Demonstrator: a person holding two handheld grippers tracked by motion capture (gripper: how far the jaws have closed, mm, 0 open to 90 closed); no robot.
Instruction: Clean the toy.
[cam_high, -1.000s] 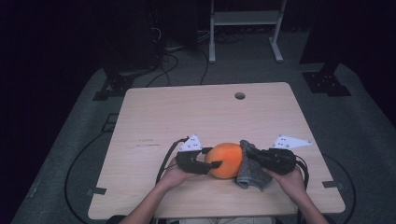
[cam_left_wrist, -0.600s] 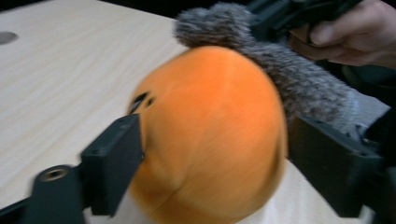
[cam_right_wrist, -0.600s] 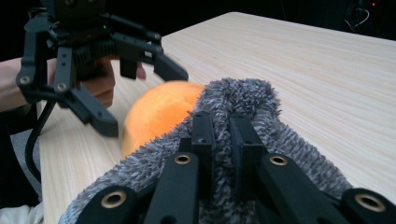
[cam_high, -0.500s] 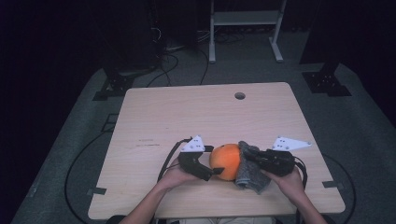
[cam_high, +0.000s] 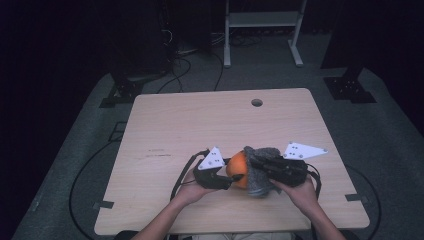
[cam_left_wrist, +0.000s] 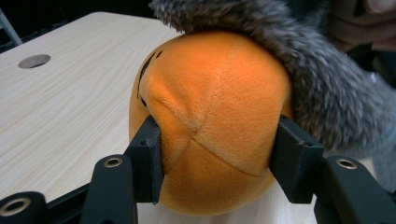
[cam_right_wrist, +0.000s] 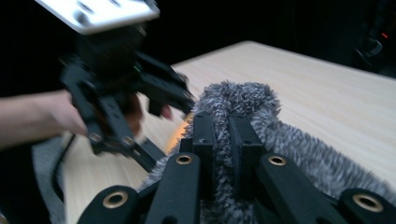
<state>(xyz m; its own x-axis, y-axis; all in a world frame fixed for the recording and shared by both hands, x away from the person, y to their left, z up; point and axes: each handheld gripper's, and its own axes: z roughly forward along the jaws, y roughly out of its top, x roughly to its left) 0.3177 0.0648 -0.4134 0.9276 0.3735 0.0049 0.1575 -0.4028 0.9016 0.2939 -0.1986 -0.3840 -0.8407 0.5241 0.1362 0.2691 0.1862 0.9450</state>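
An orange plush ball (cam_high: 236, 168) sits at the table's near middle, partly under a grey furry cover (cam_high: 260, 179). My left gripper (cam_high: 230, 175) comes in from the left; its jaws have just been closing and now press both sides of the orange ball (cam_left_wrist: 210, 121), denting it. In the left gripper view the left gripper (cam_left_wrist: 217, 161) clamps the ball's lower half, with the grey fur (cam_left_wrist: 317, 93) draped over the top and right. My right gripper (cam_right_wrist: 223, 135) is shut on a fold of the grey fur (cam_right_wrist: 299, 154), and it shows from above (cam_high: 251, 161) on the ball's right.
The light wooden table (cam_high: 200, 125) has a round cable hole (cam_high: 257, 102) near its far edge. Black cables trail from both grippers off the near side. Dark floor, stands and a white frame (cam_high: 262, 30) lie beyond the table.
The left jaws stood apart from the ball half a second ago and now clamp it again. The right gripper has drawn the grey cover up and further over the orange ball.
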